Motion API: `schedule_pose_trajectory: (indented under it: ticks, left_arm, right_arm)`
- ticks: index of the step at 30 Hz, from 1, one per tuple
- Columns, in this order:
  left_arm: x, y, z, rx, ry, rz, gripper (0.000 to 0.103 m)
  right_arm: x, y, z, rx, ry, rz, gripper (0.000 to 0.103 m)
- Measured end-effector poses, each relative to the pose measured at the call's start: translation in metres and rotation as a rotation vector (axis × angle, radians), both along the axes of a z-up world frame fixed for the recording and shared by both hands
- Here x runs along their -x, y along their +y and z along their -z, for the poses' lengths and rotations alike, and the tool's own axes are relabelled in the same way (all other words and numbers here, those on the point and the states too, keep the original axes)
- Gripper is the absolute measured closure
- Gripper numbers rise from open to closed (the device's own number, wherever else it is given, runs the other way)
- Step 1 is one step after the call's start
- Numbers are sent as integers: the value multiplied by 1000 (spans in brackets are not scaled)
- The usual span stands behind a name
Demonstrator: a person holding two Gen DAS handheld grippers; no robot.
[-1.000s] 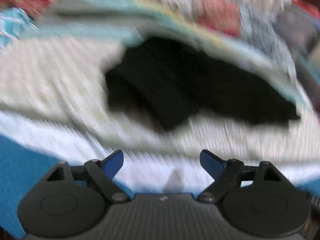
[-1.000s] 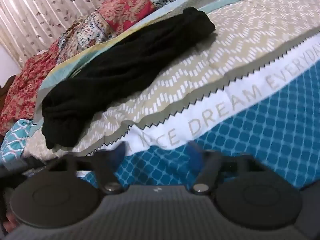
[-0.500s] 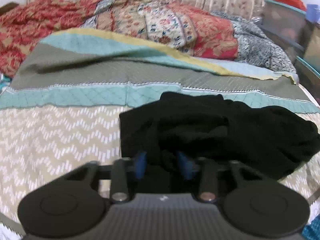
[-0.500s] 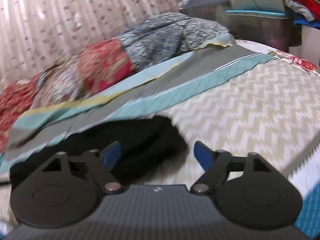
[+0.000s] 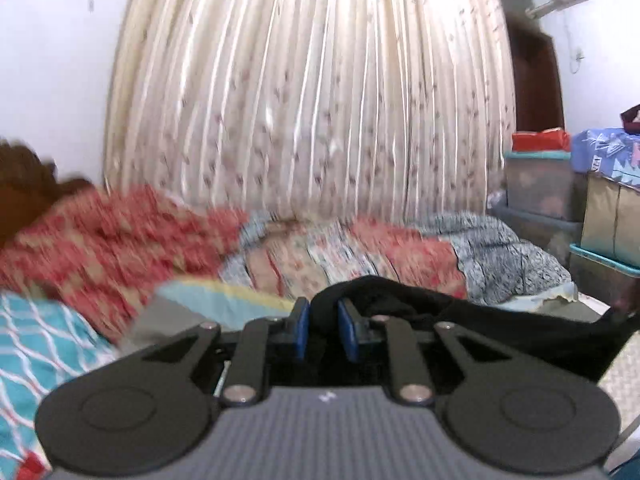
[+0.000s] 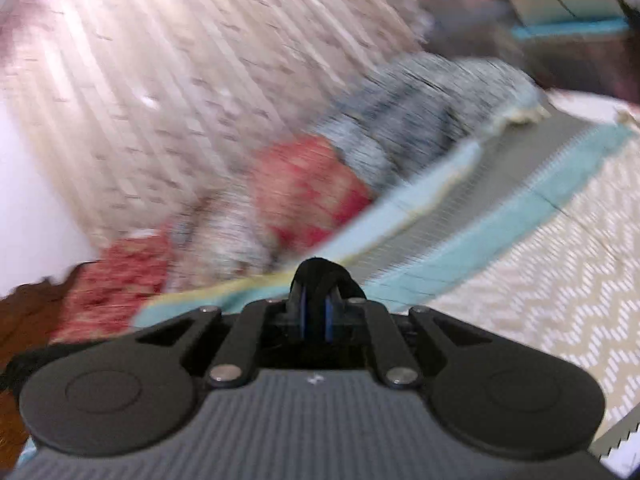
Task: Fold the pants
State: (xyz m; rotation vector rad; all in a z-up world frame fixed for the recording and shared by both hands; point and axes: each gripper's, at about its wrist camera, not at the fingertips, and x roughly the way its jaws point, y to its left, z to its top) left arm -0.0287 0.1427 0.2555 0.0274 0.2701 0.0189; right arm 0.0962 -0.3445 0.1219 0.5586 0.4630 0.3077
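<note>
The black pants (image 5: 500,332) are lifted off the bed. My left gripper (image 5: 323,322) is shut on a bunch of the black cloth, which stretches away to the right edge of the left wrist view. My right gripper (image 6: 316,304) is shut on another fold of the pants (image 6: 318,272), which loops over its blue pads (image 6: 329,316). Both grippers are tilted up toward the curtain. The part of the pants below the grippers is hidden.
The patterned bedspread (image 6: 560,280) lies below right. Red and grey floral quilts (image 5: 360,252) are heaped along the far side under a cream curtain (image 5: 312,92). Storage boxes (image 5: 540,184) are stacked at the right. A wooden headboard (image 5: 24,176) is at the left.
Both grippers reached the pants lying on the bed, closed on the black cloth and lifted it. The views have swung up from the bedspread to the curtain.
</note>
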Motion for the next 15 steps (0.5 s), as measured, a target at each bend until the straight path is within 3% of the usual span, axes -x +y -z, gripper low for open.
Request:
schedule_pose_trajectory:
  ticks: [3, 6, 10, 12, 14, 15]
  left_arm:
    - [27, 4, 27, -5, 76, -17, 86]
    - [34, 15, 83, 32, 261, -95, 86]
    - [35, 36, 148, 207, 535, -226, 86]
    - [35, 35, 160, 234, 568, -255, 86]
    - [44, 39, 166, 235, 550, -257, 81]
    - [43, 40, 163, 223, 545, -261, 81]
  right_arm:
    - [46, 8, 2, 60, -10, -82, 91]
    - [72, 16, 40, 99, 147, -173, 88]
    - [91, 40, 98, 162, 402, -268, 84]
    - [100, 40, 97, 167, 389, -262, 78]
    - [94, 31, 77, 140, 323, -208, 54]
    - [85, 26, 68, 129, 289, -175, 51]
